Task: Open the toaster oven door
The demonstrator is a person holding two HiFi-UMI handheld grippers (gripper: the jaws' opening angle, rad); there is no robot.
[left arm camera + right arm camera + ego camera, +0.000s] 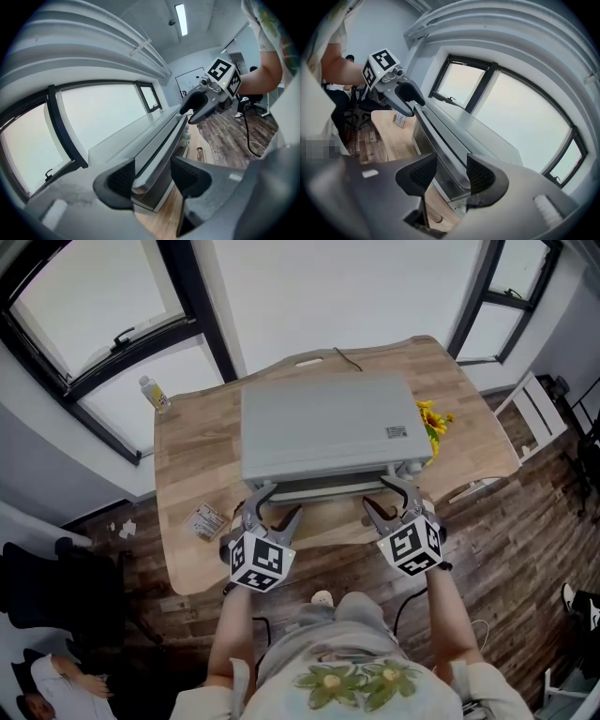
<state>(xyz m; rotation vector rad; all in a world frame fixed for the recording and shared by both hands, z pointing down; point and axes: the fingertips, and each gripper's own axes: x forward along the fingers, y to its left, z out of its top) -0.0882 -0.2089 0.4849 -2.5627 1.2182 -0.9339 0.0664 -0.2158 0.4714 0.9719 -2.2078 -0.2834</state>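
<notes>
A grey toaster oven (323, 427) stands on the wooden table (192, 456), its door facing me. The long handle (328, 489) runs along the door's top edge. My left gripper (272, 505) is open and straddles the handle's left end (157, 150), with one pad above the bar and one below it. At the handle's right end (440, 140), my right gripper (451, 174) is open too and straddles the bar in the same way. Each gripper shows in the other's view: the right gripper (201, 108) and the left gripper (405, 96). The door looks shut or nearly so.
A small bottle (155, 393) stands at the table's far left corner. Yellow flowers (433, 423) lie right of the oven, and a small packet (206, 520) lies front left. A cable (347, 360) runs off the back. Windows are behind, and a white chair (534, 409) stands right.
</notes>
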